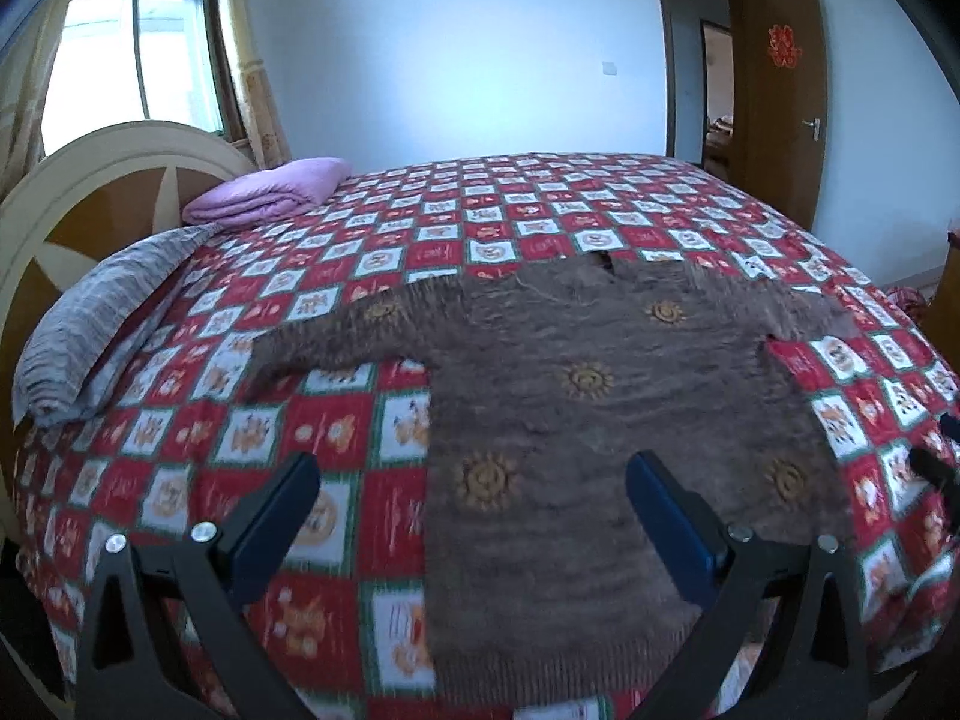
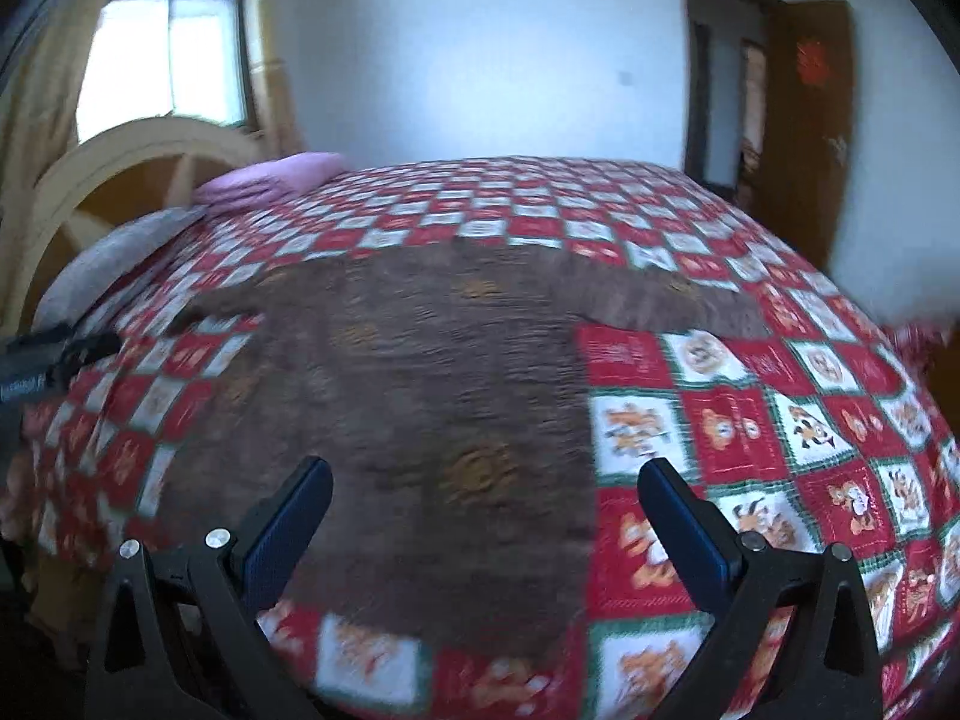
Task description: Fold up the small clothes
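A small brown knitted sweater [image 1: 576, 420] with orange sun motifs lies flat on the red checked bedspread [image 1: 336, 420], sleeves spread to both sides, hem toward me. My left gripper [image 1: 474, 474] hovers open above the hem's left part, nothing between its blue pads. In the right wrist view the same sweater [image 2: 420, 390] looks blurred, and my right gripper [image 2: 486, 480] stands open over its lower right edge, above the bedspread [image 2: 750, 420]. The tip of the right gripper shows at the right rim of the left wrist view. The left gripper's body [image 2: 54, 354] shows at that view's left edge.
A grey pillow [image 1: 90, 324] and a folded purple blanket [image 1: 270, 189] lie by the round headboard [image 1: 90, 180] at the left. A window [image 1: 132, 54] stands behind it. A brown door [image 1: 780, 96] is open at the back right. The bed's front edge is just below the grippers.
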Demonstrator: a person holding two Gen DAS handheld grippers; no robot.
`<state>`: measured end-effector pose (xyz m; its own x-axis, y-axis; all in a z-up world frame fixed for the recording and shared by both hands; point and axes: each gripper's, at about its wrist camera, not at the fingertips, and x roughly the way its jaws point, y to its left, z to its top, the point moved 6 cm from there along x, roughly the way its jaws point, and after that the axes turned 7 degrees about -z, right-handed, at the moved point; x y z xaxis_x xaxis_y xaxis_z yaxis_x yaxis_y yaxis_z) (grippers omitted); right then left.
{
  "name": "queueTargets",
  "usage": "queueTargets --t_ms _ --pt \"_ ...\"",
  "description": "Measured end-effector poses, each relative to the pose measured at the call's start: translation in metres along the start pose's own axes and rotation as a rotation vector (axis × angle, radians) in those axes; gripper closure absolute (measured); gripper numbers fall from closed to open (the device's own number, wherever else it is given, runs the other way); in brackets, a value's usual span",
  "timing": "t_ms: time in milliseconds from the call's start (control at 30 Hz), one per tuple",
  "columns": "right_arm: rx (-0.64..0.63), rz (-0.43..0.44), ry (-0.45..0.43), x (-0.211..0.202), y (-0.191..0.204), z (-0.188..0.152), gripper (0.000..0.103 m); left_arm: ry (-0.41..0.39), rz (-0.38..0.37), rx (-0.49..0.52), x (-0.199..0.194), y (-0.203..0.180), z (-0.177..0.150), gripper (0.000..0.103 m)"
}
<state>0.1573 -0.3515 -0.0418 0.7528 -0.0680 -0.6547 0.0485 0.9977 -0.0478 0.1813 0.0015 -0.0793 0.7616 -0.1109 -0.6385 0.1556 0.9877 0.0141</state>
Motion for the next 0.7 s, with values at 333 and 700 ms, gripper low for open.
queueTargets --t_ms 333,700 --pt "0.263 -0.089 0.129 0.107 -0.140 0.051 0.035 0.057 0.018 0.042 0.107 -0.003 0.029 0.000" --pt "0.465 -0.192 0.184 0.229 -0.257 0.091 0.053 0.166 0.125 0.044 0.201 0.009 0.044 0.000"
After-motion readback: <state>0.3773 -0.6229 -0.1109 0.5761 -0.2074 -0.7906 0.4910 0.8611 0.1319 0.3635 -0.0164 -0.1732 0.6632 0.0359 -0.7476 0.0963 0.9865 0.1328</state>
